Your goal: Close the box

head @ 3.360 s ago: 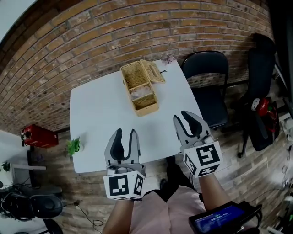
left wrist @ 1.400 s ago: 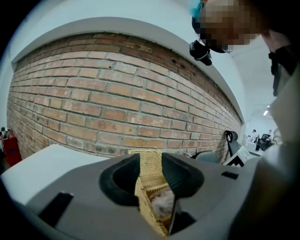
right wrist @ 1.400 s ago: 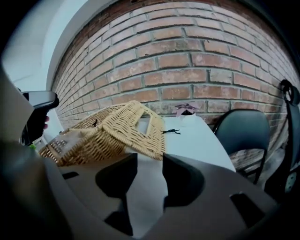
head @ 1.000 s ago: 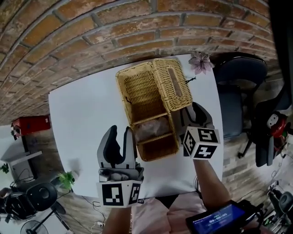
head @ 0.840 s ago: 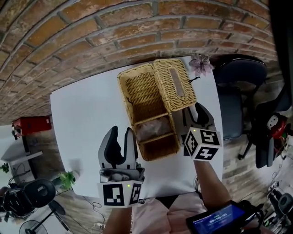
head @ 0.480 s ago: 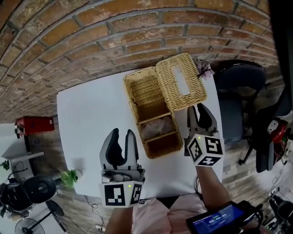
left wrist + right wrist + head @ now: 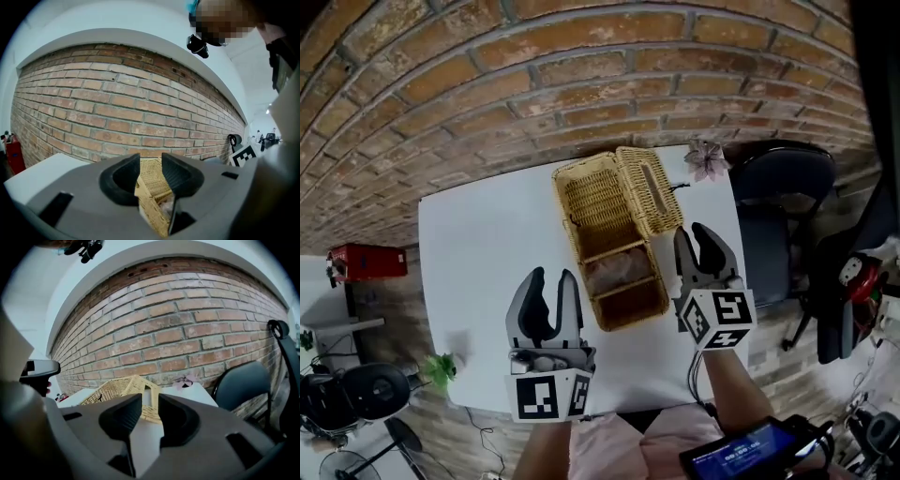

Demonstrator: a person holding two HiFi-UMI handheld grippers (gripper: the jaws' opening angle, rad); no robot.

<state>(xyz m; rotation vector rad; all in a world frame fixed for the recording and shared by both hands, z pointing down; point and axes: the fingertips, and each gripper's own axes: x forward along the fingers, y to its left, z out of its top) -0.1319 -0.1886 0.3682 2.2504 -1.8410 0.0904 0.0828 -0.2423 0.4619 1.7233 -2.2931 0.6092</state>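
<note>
Open wicker box (image 7: 630,313), chair (image 7: 769,225) nearby, left hand-held gripper (image 7: 551,281) wide, empty, right hand-held gripper (image 7: 694,239) just closing, empty

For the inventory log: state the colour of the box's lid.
Light tan woven wicker; the lid shows best in the head view.

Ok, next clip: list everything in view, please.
Wicker box: one, tan, table centre, lid open at its right.
Table: one, white, against brick wall.
Chair: one, black, right of table.
Flower: one, pink, table's far right corner.
Plant: one, green, off table's near left corner.
Red object: one, red, left of table.
Left gripper: one, grey, near box, open, empty.
Right gripper: one, grey, beside lid, jaws just closing, nothing between them.
</note>
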